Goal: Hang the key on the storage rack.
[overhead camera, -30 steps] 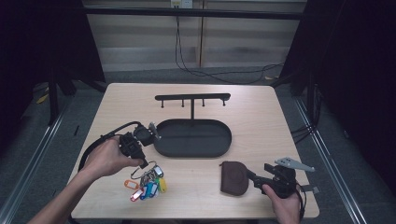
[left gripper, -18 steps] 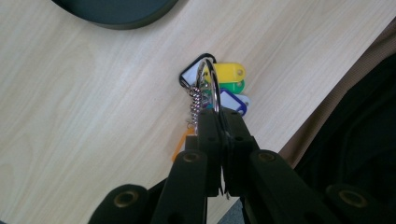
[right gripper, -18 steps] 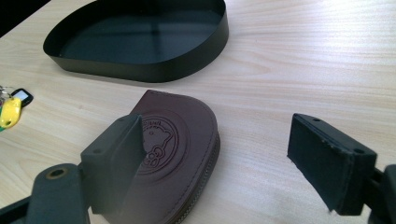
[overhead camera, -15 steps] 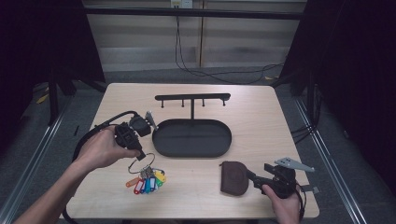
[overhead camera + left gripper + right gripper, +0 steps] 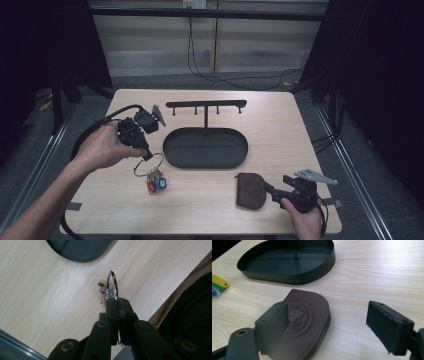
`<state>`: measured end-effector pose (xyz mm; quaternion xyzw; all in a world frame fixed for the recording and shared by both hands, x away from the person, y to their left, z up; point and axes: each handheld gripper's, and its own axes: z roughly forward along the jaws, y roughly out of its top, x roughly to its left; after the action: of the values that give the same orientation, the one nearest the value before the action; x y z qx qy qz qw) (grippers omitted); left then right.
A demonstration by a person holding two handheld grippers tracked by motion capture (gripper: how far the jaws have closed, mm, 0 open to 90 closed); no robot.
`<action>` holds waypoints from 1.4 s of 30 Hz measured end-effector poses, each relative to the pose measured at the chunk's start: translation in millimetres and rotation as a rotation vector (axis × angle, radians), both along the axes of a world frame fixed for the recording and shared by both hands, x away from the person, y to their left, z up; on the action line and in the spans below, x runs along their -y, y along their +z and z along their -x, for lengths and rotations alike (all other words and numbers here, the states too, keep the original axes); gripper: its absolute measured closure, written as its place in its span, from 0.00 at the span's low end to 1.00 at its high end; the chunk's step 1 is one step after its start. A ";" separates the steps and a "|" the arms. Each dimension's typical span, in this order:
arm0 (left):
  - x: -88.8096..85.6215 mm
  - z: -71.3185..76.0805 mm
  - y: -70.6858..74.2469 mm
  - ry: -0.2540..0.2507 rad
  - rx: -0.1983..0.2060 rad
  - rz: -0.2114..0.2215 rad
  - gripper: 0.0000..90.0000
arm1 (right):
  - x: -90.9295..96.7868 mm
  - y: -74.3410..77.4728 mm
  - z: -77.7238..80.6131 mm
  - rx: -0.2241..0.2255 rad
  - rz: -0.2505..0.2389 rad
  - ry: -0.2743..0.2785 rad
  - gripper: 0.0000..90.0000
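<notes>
My left gripper (image 5: 146, 154) is clamped on the big metal key ring (image 5: 148, 164), its jaws pressed together on the upper edge of the loop. In the left gripper view the key ring (image 5: 113, 283) stands on edge straight out from my closed fingertips, and the bunch of keys and coloured tags (image 5: 105, 291) dangles from it beyond them. From the high view the ring hangs directly below the gripper, with the coloured tags (image 5: 156, 184) bunched at the bottom, low over the tabletop (image 5: 270, 125), just left of the black oval tray (image 5: 172, 150); whether the tags touch the wood I cannot tell. Behind the tray stands the black hook rack (image 5: 206, 105).

My right gripper (image 5: 270, 189) lies low near the front right of the tabletop with its jaws spread wide, holding nothing. The brown leather pouch (image 5: 250, 191) lies flat on the tabletop just in front of it. In the right gripper view the pouch (image 5: 309, 315) sits beside and partly behind my left-hand finger (image 5: 273, 325), while the other finger (image 5: 387, 325) stands well apart from it over bare wood, so the pouch is off to one side of the opening, not centred between the pads. The tray's wall (image 5: 294, 277) rises beyond the pouch.
</notes>
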<state>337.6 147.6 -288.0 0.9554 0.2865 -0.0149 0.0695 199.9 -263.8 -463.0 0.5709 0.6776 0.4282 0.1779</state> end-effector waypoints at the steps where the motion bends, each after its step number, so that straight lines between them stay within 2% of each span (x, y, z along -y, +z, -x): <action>1: -0.3 -0.6 2.1 0.005 0.000 0.005 0.98 | 0.0 0.0 0.2 -0.001 -0.001 -0.001 0.20; 8: -4.0 -6.6 18.1 0.009 0.010 0.020 0.98 | -0.2 -0.3 -0.3 -0.003 -0.006 0.005 0.17; 18: -3.4 -18.7 22.9 0.020 0.004 0.035 0.98 | -1.0 -0.2 -0.2 0.000 -0.003 0.010 0.16; 22: 2.4 -24.4 29.0 0.037 0.016 0.023 0.98 | -1.0 -0.3 -0.2 -0.005 -0.003 0.011 0.16; 27: 9.9 -28.2 32.9 0.020 0.014 0.029 0.98 | -1.5 -0.5 -0.7 -0.007 -0.004 0.013 0.16; 28: 13.2 -30.7 35.6 0.026 0.028 0.025 0.98 | -1.6 -0.5 -0.6 -0.004 -0.002 0.015 0.16; 31: 16.0 -34.1 37.0 0.026 0.011 0.028 0.98 | -1.8 -0.5 -0.5 -0.002 -0.001 0.021 0.16; 33: 17.6 -41.7 37.4 0.044 -0.004 0.027 0.98 | -1.6 -0.4 0.0 -0.003 0.001 0.025 0.16; 39: 20.1 -52.6 39.2 0.055 -0.018 0.036 0.98 | -2.9 -0.7 0.5 -0.010 0.010 0.032 0.16; 41: 24.4 -59.1 40.9 0.049 -0.020 0.007 0.98 | -3.5 -0.9 0.2 -0.011 0.012 0.032 0.16; 42: 25.7 -61.6 41.8 0.054 -0.017 0.015 0.98 | -3.6 -1.0 0.5 -0.011 0.010 0.032 0.16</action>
<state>399.2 122.0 -246.1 0.9467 0.3126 -0.0234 0.0746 199.4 -260.2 -464.0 0.5615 0.6897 0.4243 0.1703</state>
